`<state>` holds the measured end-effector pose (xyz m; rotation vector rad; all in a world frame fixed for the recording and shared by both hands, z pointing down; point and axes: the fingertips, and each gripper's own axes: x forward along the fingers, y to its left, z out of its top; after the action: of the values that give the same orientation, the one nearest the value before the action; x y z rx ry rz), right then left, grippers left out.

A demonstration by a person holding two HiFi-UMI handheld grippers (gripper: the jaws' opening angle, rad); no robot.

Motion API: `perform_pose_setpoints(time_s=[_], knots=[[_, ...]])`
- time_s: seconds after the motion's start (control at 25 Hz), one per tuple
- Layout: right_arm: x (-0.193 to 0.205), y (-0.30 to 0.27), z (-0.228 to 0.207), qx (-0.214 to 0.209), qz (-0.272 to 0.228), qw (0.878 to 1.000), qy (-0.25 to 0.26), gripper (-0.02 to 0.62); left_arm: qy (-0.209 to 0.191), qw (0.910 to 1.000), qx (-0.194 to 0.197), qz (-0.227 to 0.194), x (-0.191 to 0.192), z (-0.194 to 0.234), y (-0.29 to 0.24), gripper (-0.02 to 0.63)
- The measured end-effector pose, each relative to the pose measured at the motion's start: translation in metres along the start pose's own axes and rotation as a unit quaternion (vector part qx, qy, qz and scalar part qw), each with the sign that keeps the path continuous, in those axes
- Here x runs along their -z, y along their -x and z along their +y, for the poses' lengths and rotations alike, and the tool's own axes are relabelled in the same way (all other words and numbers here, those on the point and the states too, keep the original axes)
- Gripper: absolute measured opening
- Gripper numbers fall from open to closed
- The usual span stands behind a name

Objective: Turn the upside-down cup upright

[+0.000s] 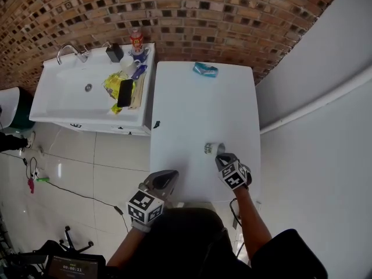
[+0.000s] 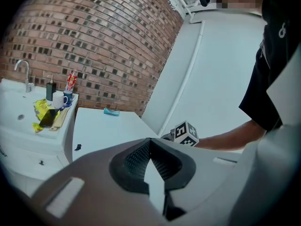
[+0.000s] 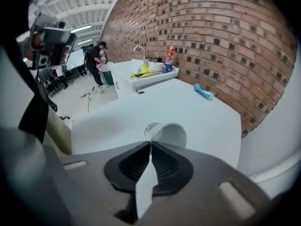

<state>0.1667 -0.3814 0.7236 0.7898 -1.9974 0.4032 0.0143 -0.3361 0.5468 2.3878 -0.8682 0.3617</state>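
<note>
A white paper cup [image 1: 213,149] with green print is tipped on its side over the near right part of the white table [image 1: 192,97]. My right gripper [image 1: 221,157] is shut on the cup's rim. In the right gripper view the cup [image 3: 168,133] shows its open mouth, and its wall is pinched at the tips of my right gripper [image 3: 150,144]. My left gripper [image 1: 170,176] hovers at the table's near left edge, well apart from the cup. In its own view the left gripper [image 2: 150,141] is shut with nothing between its jaws.
A teal packet [image 1: 205,69] lies at the table's far end and a small dark scrap [image 1: 156,124] at its left edge. A white sink [image 1: 75,95] stands to the left with a faucet, a yellow packet, a phone and mugs. Grey wall runs along the right.
</note>
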Motion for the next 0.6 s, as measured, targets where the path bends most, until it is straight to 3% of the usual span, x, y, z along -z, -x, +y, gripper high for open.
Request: perform_pose_setpoints(time_s=[0.24, 0.44, 0.6], knots=[[0.011, -0.001, 0.025, 0.023, 0.072, 0.991, 0.114, 0.003, 0.003, 0.9999, 0.002, -0.009, 0.006, 0.006, 0.015, 0.015], [0.025, -0.011, 0.032, 0.051, 0.15, 0.961, 0.226, 0.003, 0.002, 0.9999, 0.001, -0.014, 0.009, 0.012, 0.025, 0.015], [0.029, -0.017, 0.038, 0.053, 0.188, 0.942, 0.272, 0.003, 0.005, 0.9998, -0.003, -0.019, 0.009, 0.018, 0.034, 0.015]])
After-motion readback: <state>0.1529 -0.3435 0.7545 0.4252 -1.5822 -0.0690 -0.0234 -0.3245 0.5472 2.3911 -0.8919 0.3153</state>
